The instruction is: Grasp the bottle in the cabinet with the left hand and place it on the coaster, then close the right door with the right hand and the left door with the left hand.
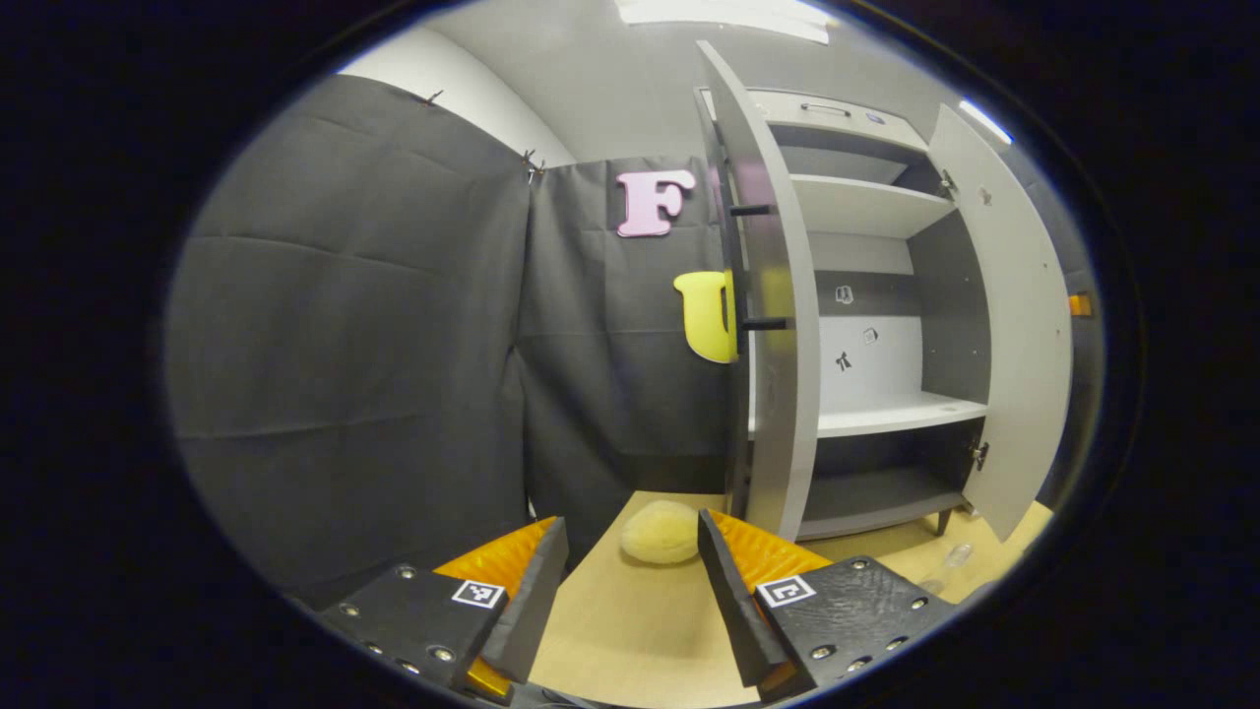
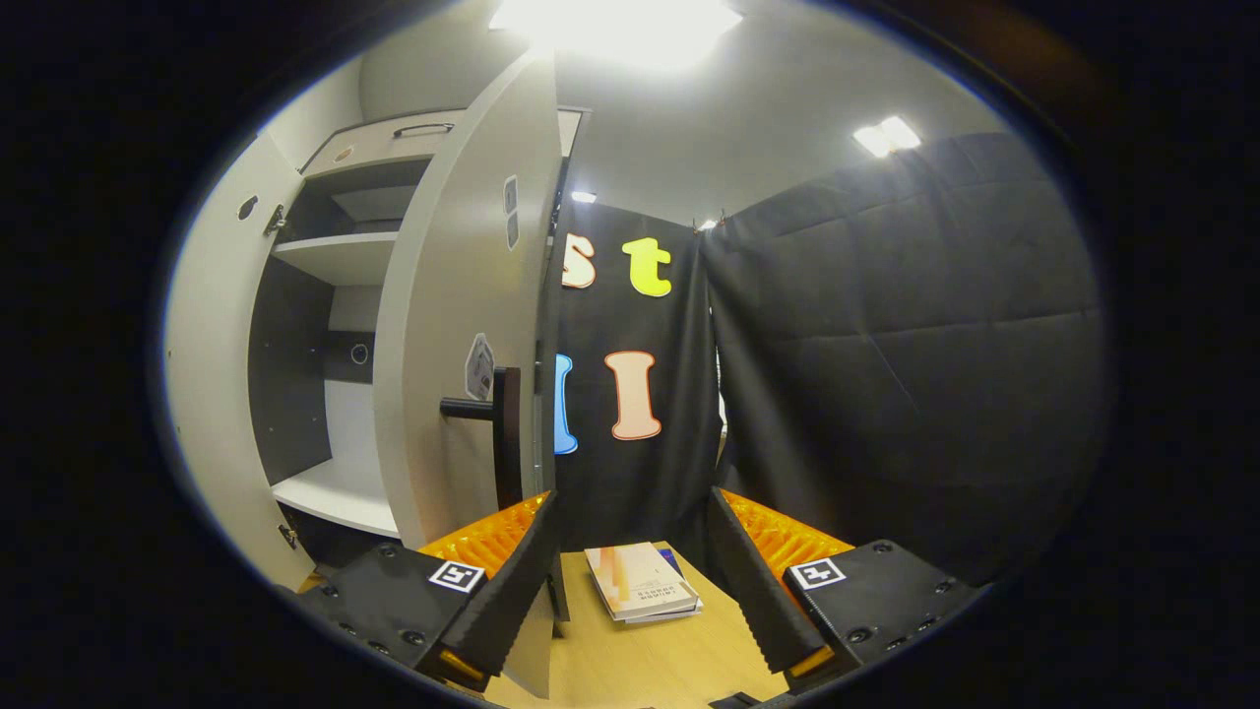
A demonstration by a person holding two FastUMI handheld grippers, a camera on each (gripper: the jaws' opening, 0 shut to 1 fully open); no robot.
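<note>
Both views look low across the table (image 1: pixel 630 630), flanking and sharing the open cabinet (image 1: pixel 866 325), seemingly near

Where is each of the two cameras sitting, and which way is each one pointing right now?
Left gripper view: rides the left gripper, low over the table, facing the open cabinet off to its right past the left door; its own open fingers show, with a yellow sponge ahead.
Right gripper view: rides the right gripper, facing the right door and its handle; open fingers show, books ahead.
Shared: cabinet, table.
</note>
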